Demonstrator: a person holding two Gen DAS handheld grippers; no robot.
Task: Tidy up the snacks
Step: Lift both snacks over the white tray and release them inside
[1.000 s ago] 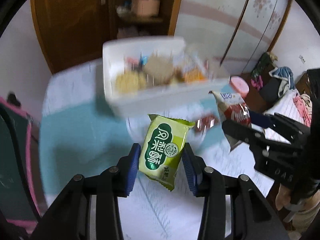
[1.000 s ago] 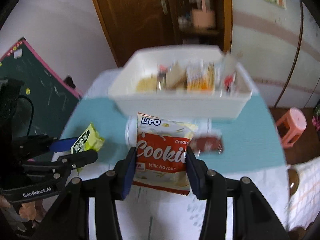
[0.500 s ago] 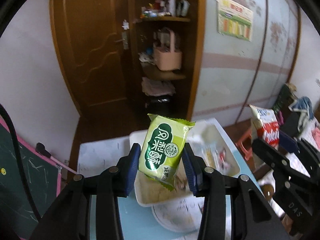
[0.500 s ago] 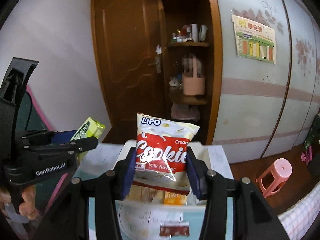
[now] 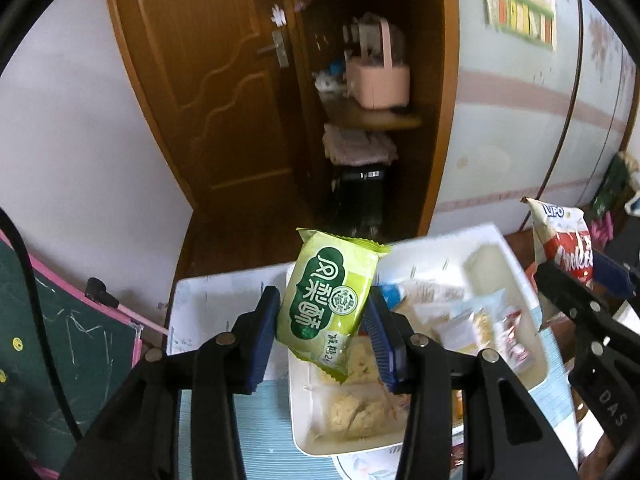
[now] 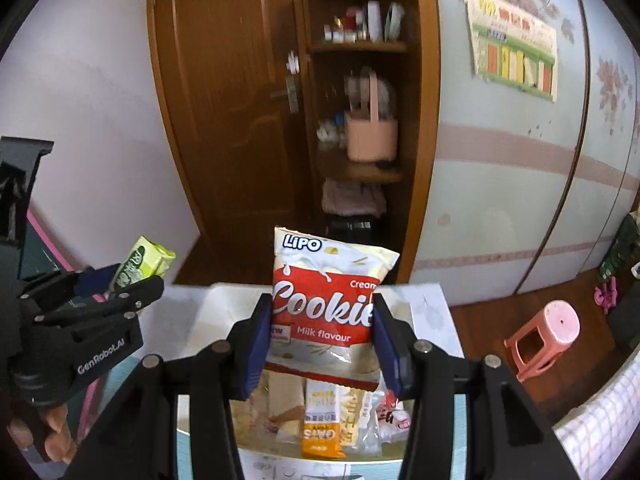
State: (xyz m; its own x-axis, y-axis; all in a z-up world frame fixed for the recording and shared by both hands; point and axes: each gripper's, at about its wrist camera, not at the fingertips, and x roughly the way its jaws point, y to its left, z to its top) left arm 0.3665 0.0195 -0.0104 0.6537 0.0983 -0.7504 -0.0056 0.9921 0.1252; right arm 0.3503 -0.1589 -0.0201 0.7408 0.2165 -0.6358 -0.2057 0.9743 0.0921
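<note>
While clamped between the blue pads of the left gripper (image 5: 324, 330), green pastry packet (image 5: 330, 306) hangs tilted above the near end of the white bin (image 5: 528, 292), lower toward it than half a second ago. Likewise pinched upright in the right gripper (image 6: 322, 344): red cookie bag (image 6: 328, 304), directly over the snacks piled in that bin, now closer in view. Beneath, a teal-and-white table (image 5: 264, 424); behind, a brown door (image 5: 216, 92).
</note>
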